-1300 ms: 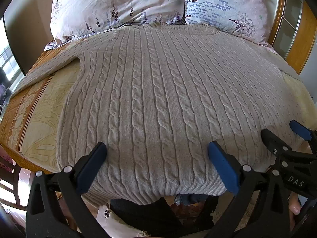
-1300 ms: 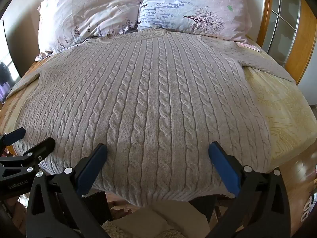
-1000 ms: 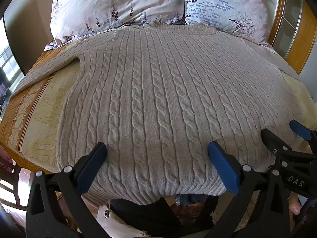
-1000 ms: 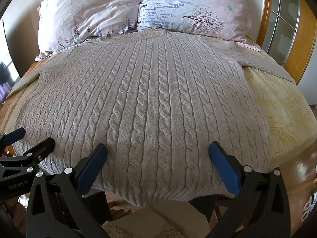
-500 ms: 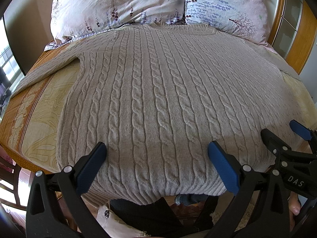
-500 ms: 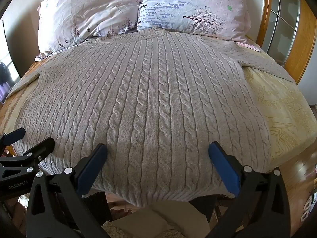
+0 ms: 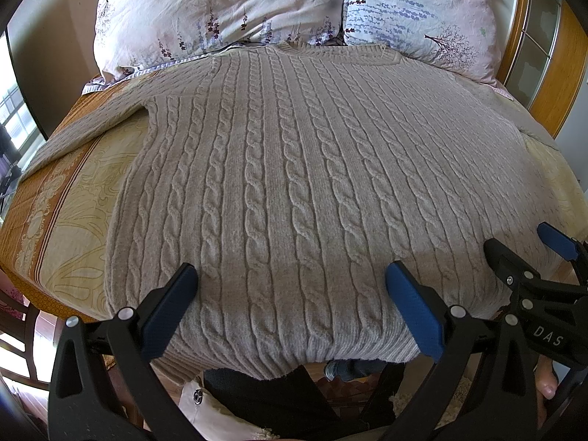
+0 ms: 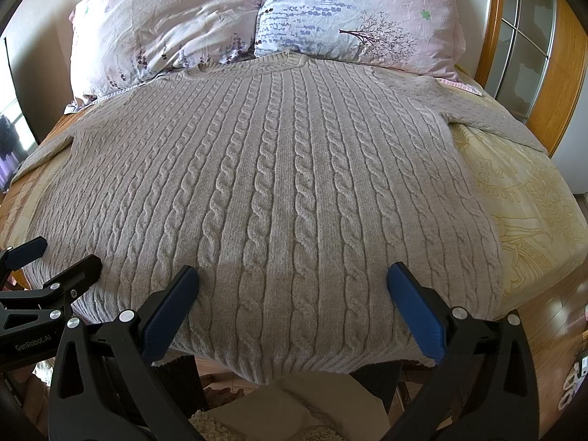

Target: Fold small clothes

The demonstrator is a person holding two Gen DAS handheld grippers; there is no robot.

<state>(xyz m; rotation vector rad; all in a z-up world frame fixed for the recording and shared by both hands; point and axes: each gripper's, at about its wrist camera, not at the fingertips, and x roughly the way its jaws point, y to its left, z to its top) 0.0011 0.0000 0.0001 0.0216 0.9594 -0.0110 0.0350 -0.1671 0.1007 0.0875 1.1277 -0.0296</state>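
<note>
A beige cable-knit sweater lay spread flat, front panel up, on a bed covered with a yellow patterned sheet. Its collar pointed toward two floral pillows at the headboard end, and the ribbed hem hung slightly over the near edge of the bed. The left sleeve extended outward across the sheet; the right sleeve extended toward the wooden frame on the far side.

The left gripper hovered above the hem region, fingers spread wide apart and grasping nothing. The right gripper was positioned likewise over the hem, fingers released and wide, no fabric between them. Each gripper appeared at the edge of the other's view, side by side near the bed edge. Contact between the blue pads and the knit could not be determined.
</note>
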